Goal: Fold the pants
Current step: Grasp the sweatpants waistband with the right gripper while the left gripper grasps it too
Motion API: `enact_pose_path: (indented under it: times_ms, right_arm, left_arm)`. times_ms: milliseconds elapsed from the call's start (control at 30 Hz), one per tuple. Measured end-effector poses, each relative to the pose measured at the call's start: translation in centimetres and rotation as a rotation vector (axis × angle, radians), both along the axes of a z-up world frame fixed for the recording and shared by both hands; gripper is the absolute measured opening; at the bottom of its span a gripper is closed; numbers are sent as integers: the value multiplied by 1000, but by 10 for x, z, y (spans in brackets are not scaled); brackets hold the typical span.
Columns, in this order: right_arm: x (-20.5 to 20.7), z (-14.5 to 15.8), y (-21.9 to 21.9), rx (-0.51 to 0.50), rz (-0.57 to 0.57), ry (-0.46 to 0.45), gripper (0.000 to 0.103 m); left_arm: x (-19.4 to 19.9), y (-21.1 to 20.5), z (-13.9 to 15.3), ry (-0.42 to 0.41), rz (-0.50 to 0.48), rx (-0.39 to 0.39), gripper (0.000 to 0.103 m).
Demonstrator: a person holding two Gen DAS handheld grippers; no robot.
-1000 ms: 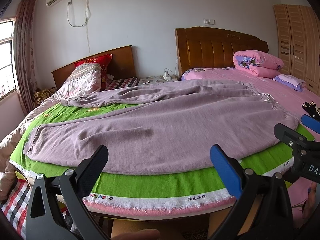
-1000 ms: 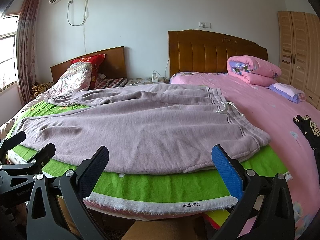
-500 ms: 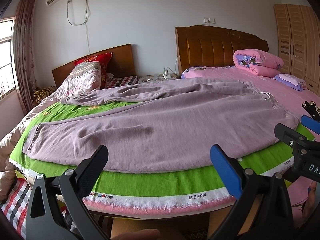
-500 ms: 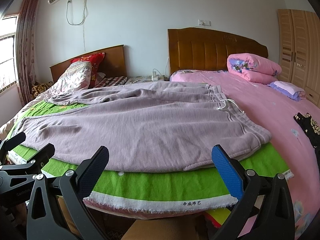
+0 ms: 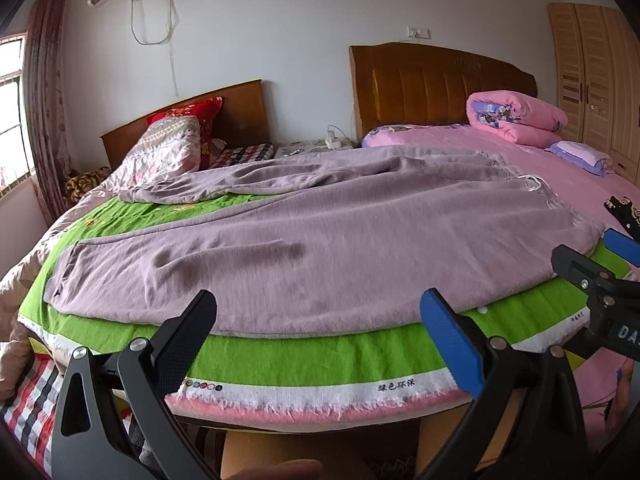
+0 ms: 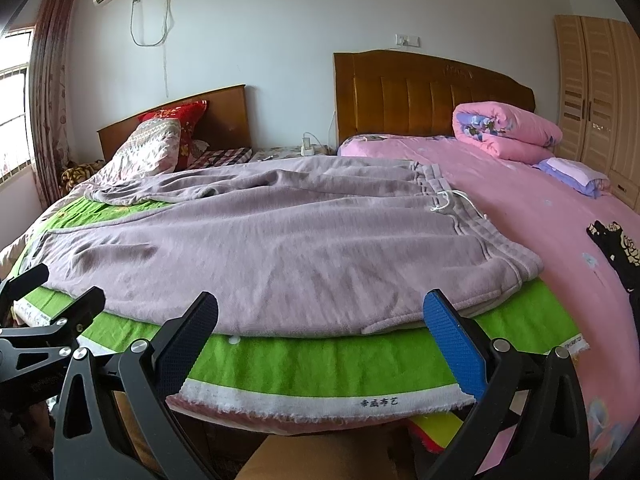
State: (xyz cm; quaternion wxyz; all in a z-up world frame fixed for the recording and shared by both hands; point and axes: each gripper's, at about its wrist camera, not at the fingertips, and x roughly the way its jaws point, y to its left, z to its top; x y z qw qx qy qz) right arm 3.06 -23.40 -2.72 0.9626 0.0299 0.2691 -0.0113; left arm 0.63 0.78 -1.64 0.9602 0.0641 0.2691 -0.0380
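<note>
Mauve sweatpants (image 5: 320,236) (image 6: 280,248) lie spread across a green towel (image 5: 304,360) (image 6: 320,364) on the bed, waistband and white drawstring (image 6: 444,200) to the right, leg cuffs to the left. One leg lies rumpled at the back. My left gripper (image 5: 318,326) is open, short of the pants' near edge, with nothing between its fingers. My right gripper (image 6: 320,326) is open too, in front of the hip part. Each gripper shows at the edge of the other's view.
The towel's frayed white and pink hem (image 5: 320,396) hangs over the bed's front edge. A pink sheet (image 6: 540,220) spreads to the right, with a rolled pink quilt (image 6: 504,132) and a dark patterned cloth (image 6: 616,248). Pillows (image 5: 168,152) lie far left. A wardrobe (image 6: 596,96) stands at the right.
Both views have crept slightly closer to the bed and a little lower. The pants have not moved, and both grippers stay open.
</note>
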Motion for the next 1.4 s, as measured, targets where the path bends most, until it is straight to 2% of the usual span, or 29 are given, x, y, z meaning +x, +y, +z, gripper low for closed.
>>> enact_pose_path:
  times_ms: [67,100,167,300,333,367,433,533,633,700,733,767,867,900,967,1033,1133,1300,1367,1400]
  right_arm:
    - [2,0,-3,-4,2,8,99]
    - [5,1,-6,-5,1,17,99]
    - [11,4,-13,7,12,22,99]
    - [50,17,-29,0,98,76,99]
    - [66,22,-34,-9,127,97,99]
    - [81,26,-39,-20,151,111,99]
    - [119,34,-47,-73,210,156,99]
    - [171,38,-59,-164,264,193,99]
    - [230,39,-82,-125,340,247,99]
    - [276,36,-97,-50,426,311,99]
    - [290,34,-102,-38,443,329,99]
    - [313,31,-106,-40,455,354,99]
    - [369,21,-109,-144,422,384,99]
    - [386,16,-110,-164,426,402,99]
    - [423,5,-115,-180,431,434,99]
    - [447,-4,-120,-146,448,459,99]
    - [492,-19,-130,-55,481,507,99]
    - [551,-43,-129,-32,581,607,99]
    - [559,-52,-129,12,638,675,99]
    - [558,-52,-128,7,666,679,95]
  left_arm:
    - [1,-2,0,14,-44,4,102]
    - [3,-5,1,19,-70,31,102]
    - [9,-14,3,27,-113,121,102]
    - [43,-27,15,52,-195,279,102]
    - [58,-29,17,94,-220,293,102]
    - [81,-31,18,194,-269,295,102]
    - [124,-35,17,391,-356,245,102]
    - [188,-35,17,591,-401,97,102]
    - [242,-36,29,608,-384,10,102]
    - [288,-40,37,637,-371,-96,102]
    - [312,-41,37,669,-355,-174,102]
    - [339,-42,35,718,-318,-253,102]
    - [405,-49,17,833,-171,-413,102]
    - [423,-51,10,872,-132,-441,102]
    - [463,-62,-6,927,-52,-429,101]
    - [492,-71,-12,936,-12,-404,101]
    - [538,-85,-19,959,-2,-441,101]
    - [580,-107,-26,948,13,-469,99]
    - [588,-114,-26,933,4,-456,86]
    - [587,-117,-25,922,-10,-439,84]
